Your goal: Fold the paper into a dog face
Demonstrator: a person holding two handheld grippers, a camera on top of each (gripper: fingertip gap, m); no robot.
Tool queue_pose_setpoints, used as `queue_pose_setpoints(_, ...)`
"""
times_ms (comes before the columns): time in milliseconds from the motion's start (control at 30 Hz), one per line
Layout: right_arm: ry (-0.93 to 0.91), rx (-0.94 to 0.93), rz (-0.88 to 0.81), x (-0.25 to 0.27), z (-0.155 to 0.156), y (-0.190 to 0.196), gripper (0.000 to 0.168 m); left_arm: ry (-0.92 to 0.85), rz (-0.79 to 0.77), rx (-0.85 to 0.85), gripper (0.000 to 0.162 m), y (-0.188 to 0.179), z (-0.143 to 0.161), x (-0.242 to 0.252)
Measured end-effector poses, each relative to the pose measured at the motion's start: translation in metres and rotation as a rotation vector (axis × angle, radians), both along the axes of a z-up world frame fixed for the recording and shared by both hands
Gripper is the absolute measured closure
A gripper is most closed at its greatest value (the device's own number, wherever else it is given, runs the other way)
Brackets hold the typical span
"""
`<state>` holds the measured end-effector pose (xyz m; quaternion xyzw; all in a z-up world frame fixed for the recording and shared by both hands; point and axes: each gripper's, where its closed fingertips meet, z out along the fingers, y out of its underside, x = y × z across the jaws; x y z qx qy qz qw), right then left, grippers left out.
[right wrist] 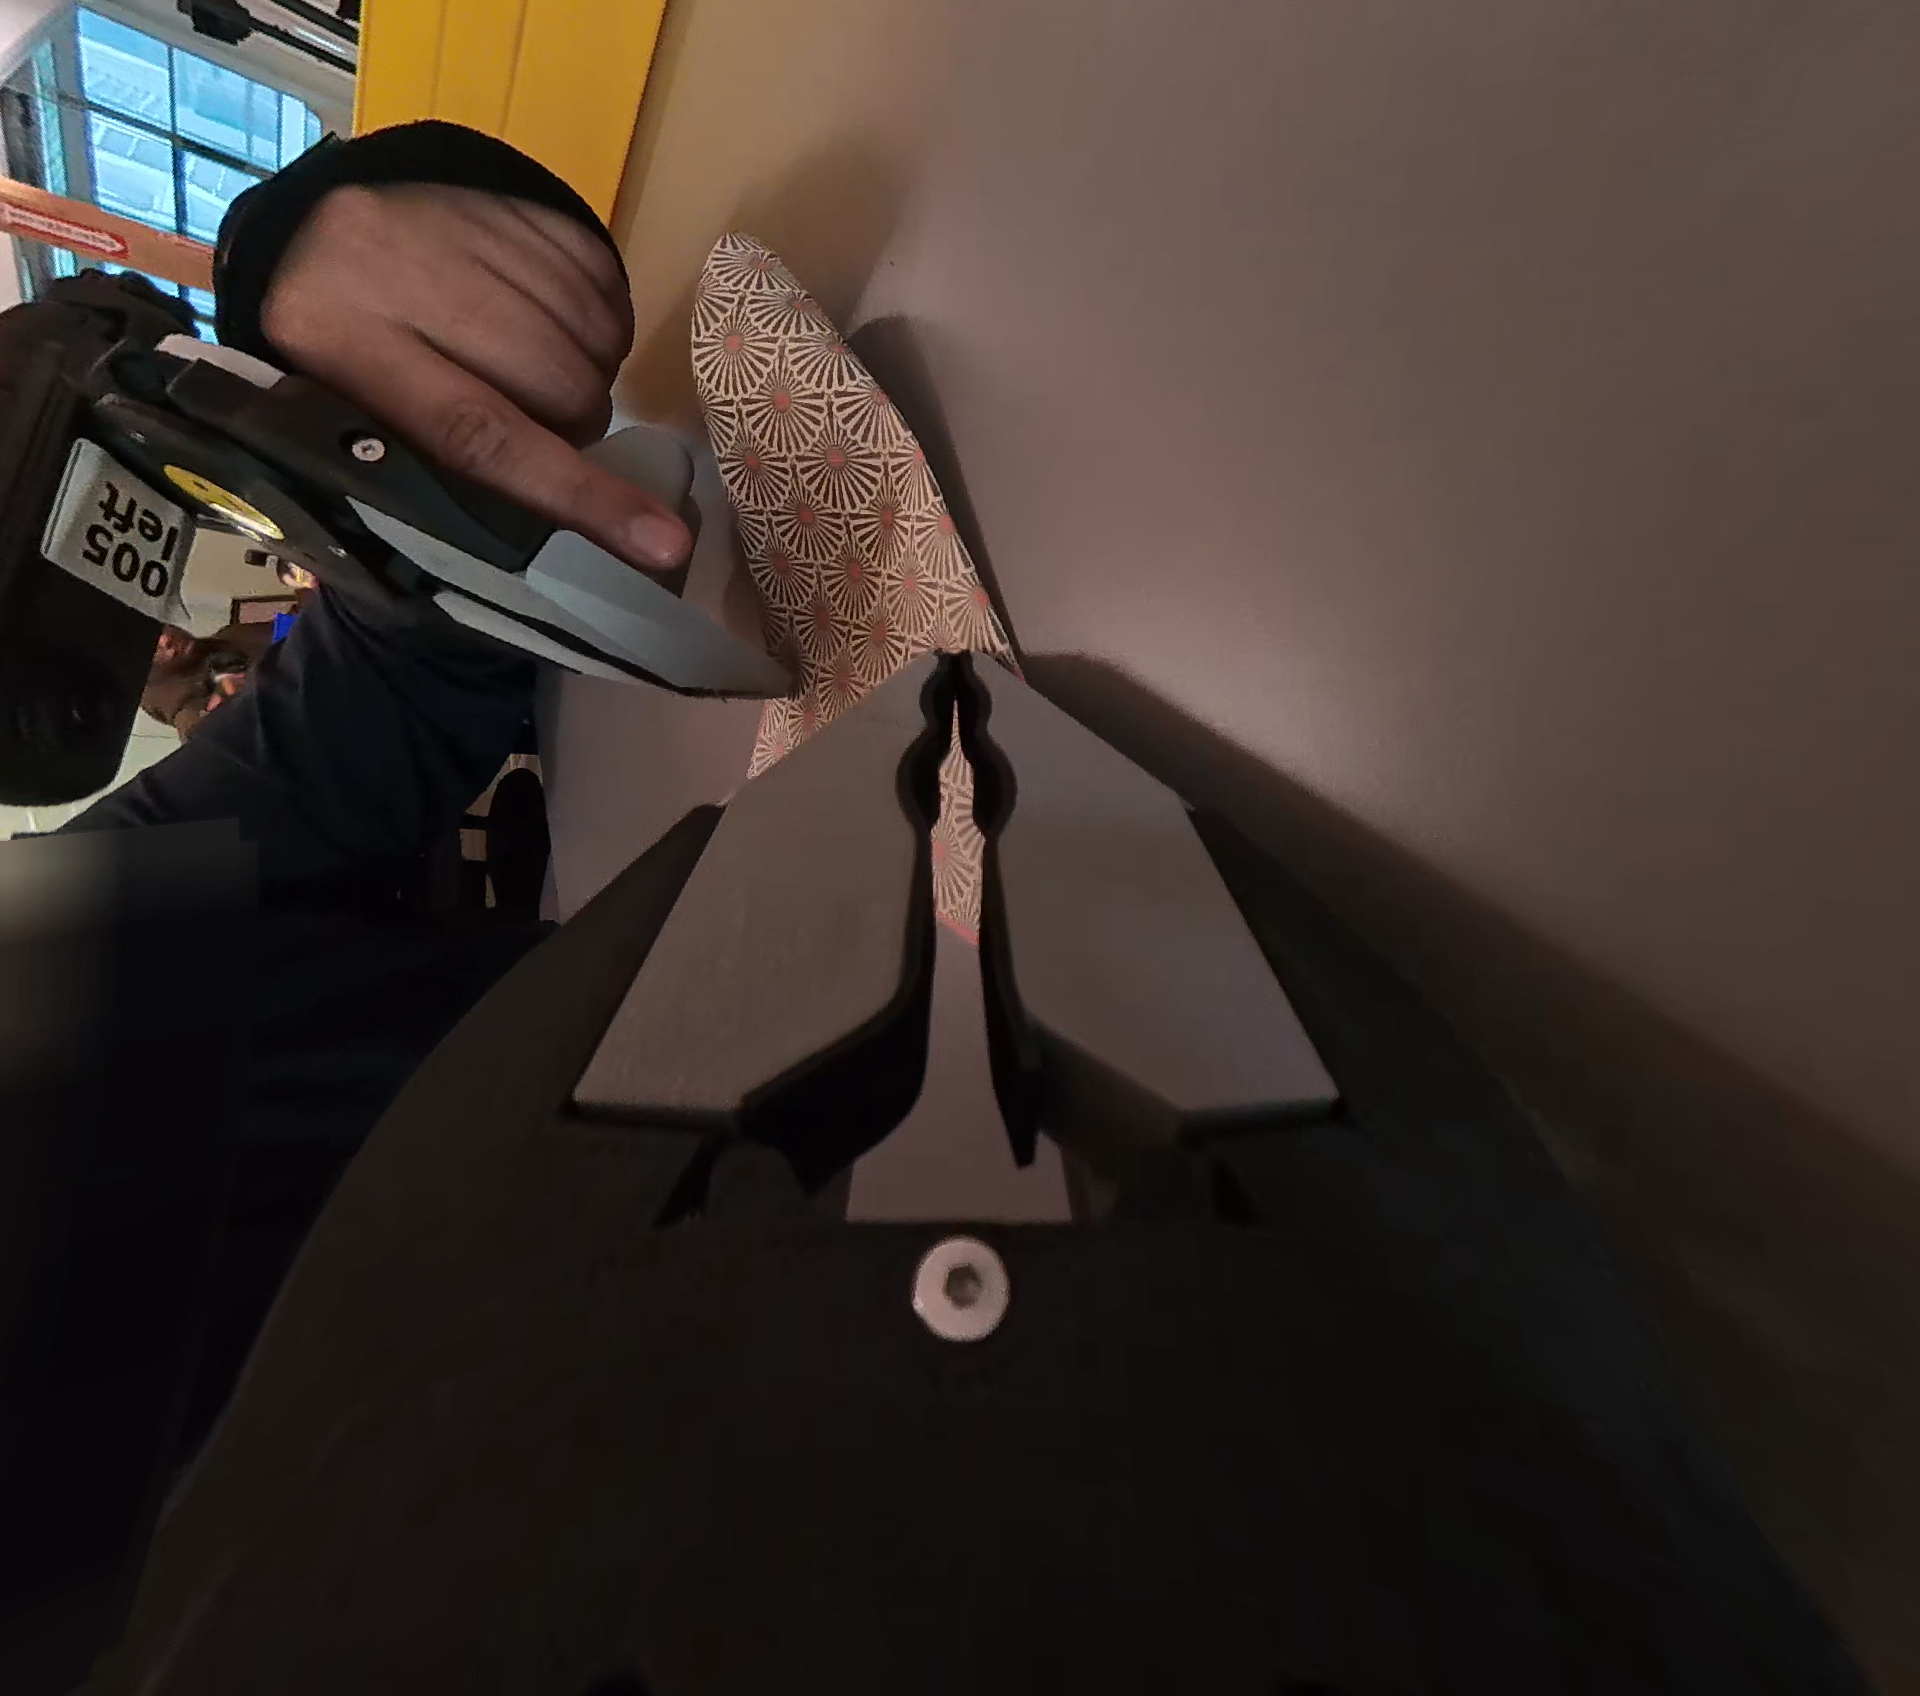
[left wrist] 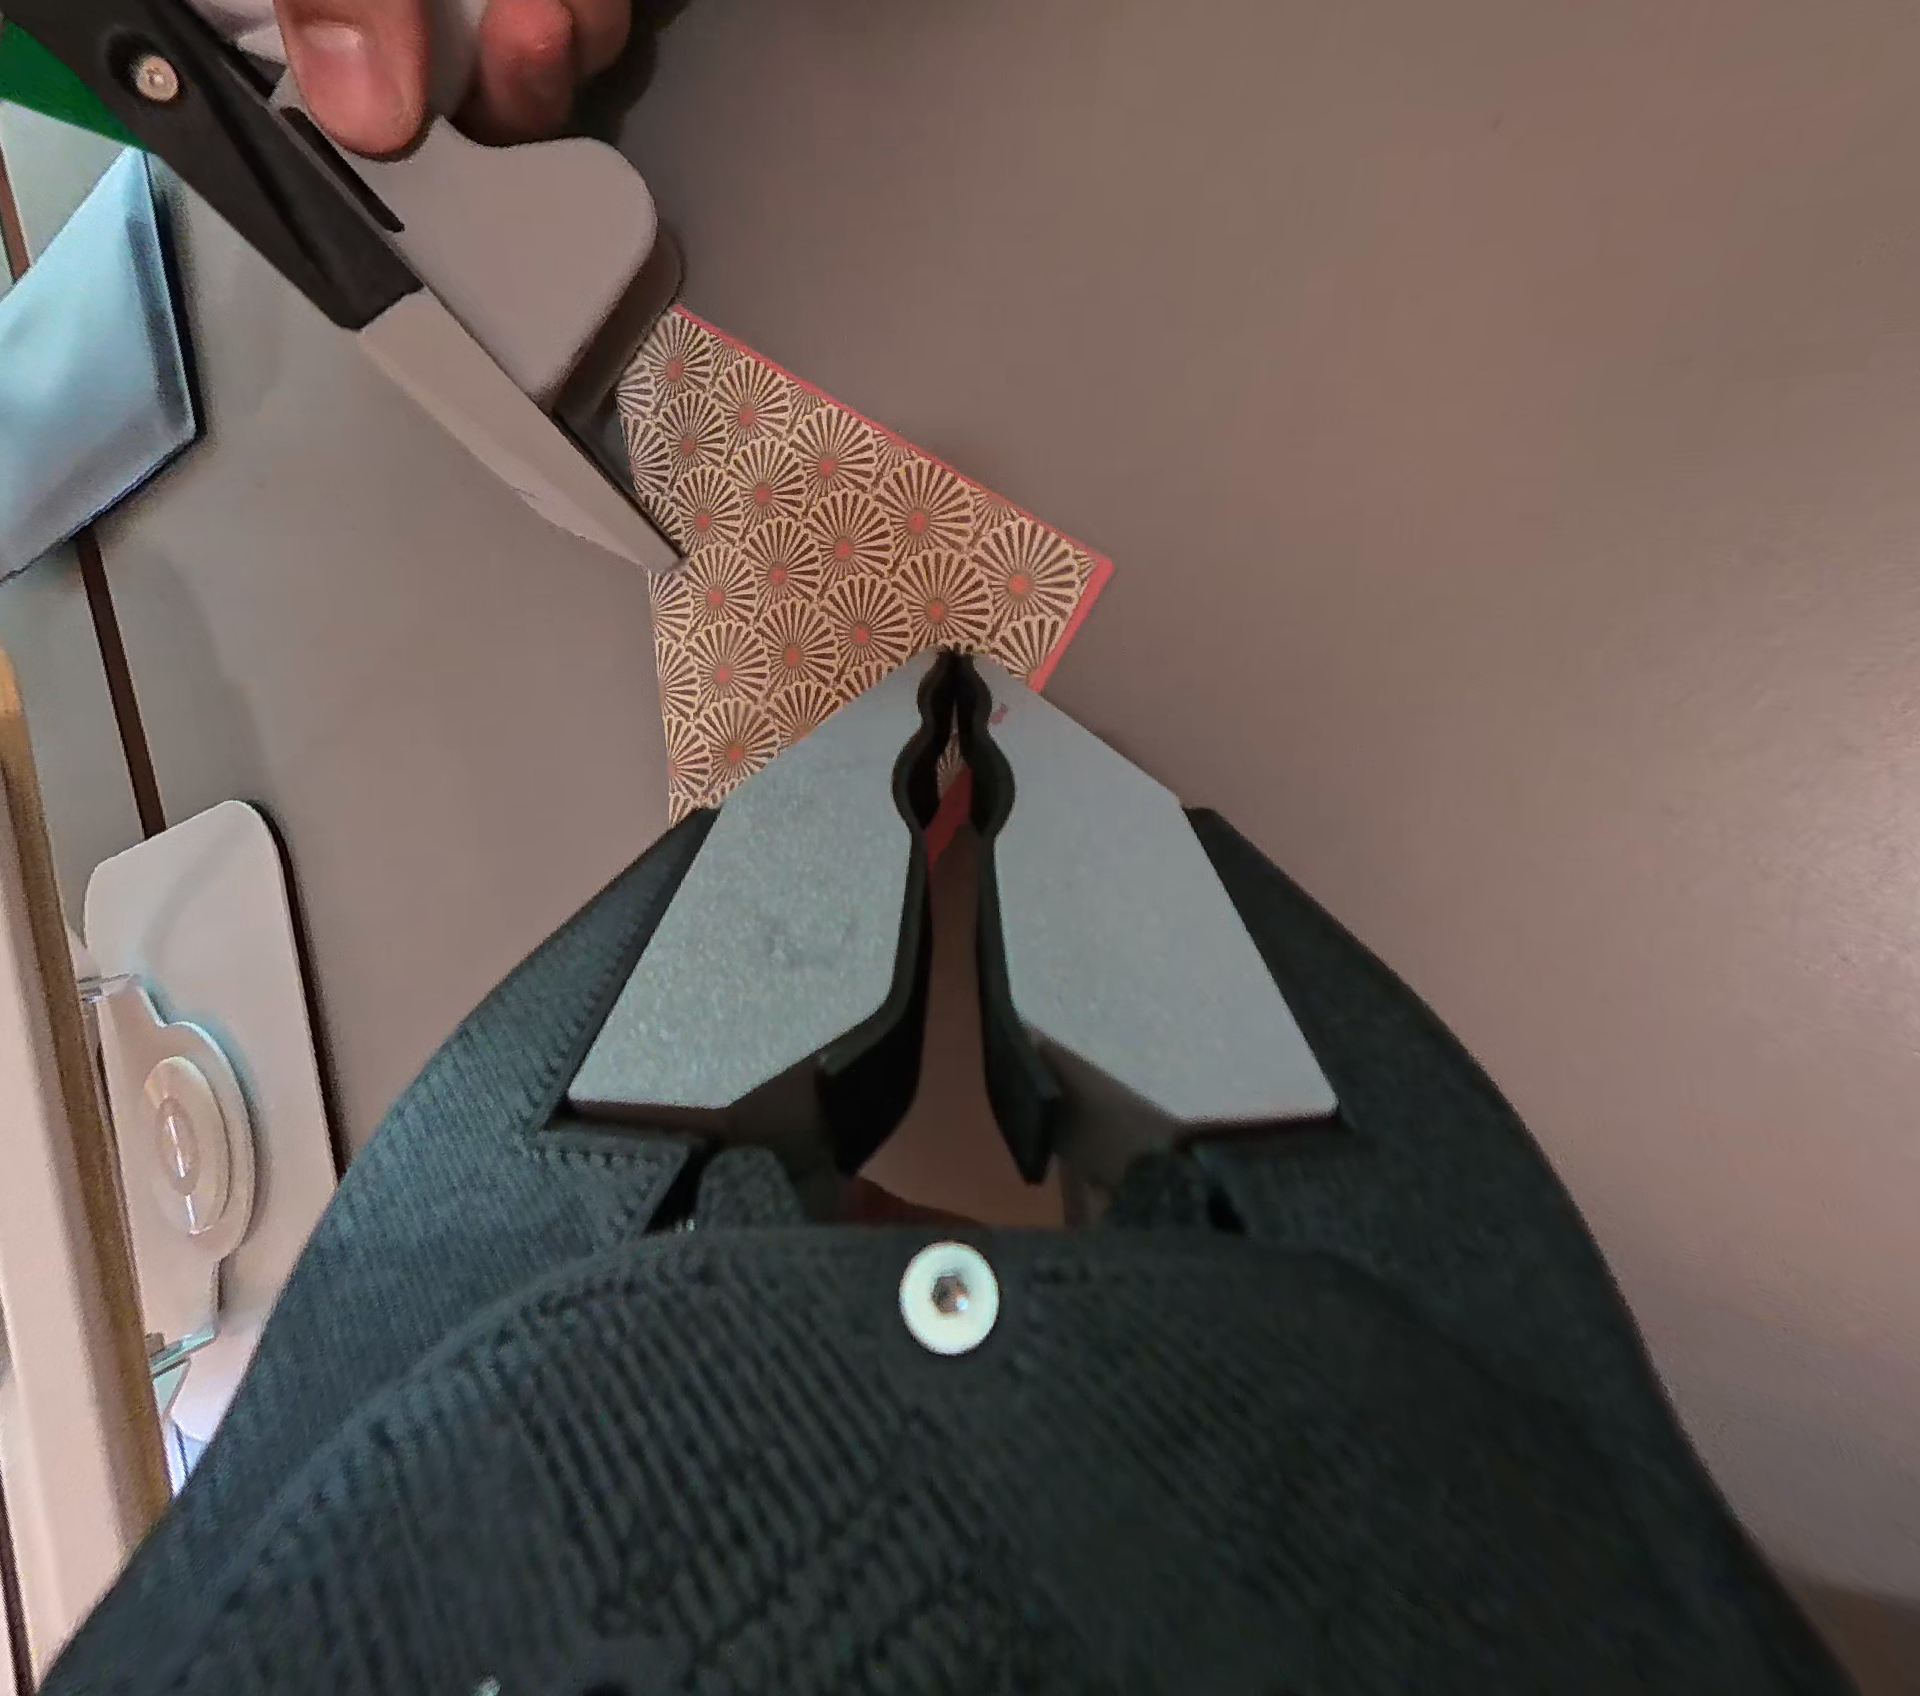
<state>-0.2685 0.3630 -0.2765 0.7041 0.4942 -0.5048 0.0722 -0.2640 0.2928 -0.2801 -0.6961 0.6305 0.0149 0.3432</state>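
Holding paper [left wrist: 831, 545] above bench [left wrist: 1455, 296], both pinching: left hand-held gripper [left wrist: 951, 667] clamps one corner, right hand-held gripper [right wrist: 958, 667] another. Paper seems doubled over once; ear and muzzle folds remain, judging by shape.

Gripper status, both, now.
Left gripper: shut on the fan-patterned, pink-backed paper.
Right gripper: shut on the same paper.
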Motion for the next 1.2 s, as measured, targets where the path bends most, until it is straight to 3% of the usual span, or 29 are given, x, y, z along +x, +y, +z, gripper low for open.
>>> queue_pose_setpoints(267, 0.003, 0.017, 0.009, 0.001, 0.000, 0.001, 0.168, 0.140, 0.008, -0.019, 0.162, -0.003, 0.003, -0.002)
queue_pose_setpoints(433, 0.004, 0.026, 0.005, 0.002, 0.000, 0.001, 0.168, 0.011, 0.028, 0.032, 0.162, 0.004, 0.030, 0.005)
queue_pose_setpoints(567, 0.004, 0.034, 0.002, 0.002, 0.000, 0.001, 0.168, -0.067, 0.145, 0.171, 0.162, 0.037, 0.052, 0.008)
queue_pose_setpoints(700, 0.006, 0.039, 0.001, 0.002, -0.001, 0.001, 0.168, 0.009, 0.324, 0.115, 0.162, 0.061, 0.024, -0.001)
queue_pose_setpoints(767, 0.006, 0.037, 0.002, 0.002, 0.000, 0.001, 0.168, 0.085, 0.342, 0.070, 0.162, 0.060, 0.002, -0.009)
queue_pose_setpoints(1033, -0.010, -0.079, 0.115, 0.024, 0.001, -0.007, 0.168, -0.157, 0.369, 0.001, 0.162, 0.059, 0.001, -0.011)
queue_pose_setpoints(1200, -0.036, -0.123, 0.126, 0.043, 0.001, -0.002, 0.168, -0.182, 0.377, -0.013, 0.162, 0.059, 0.001, -0.012)
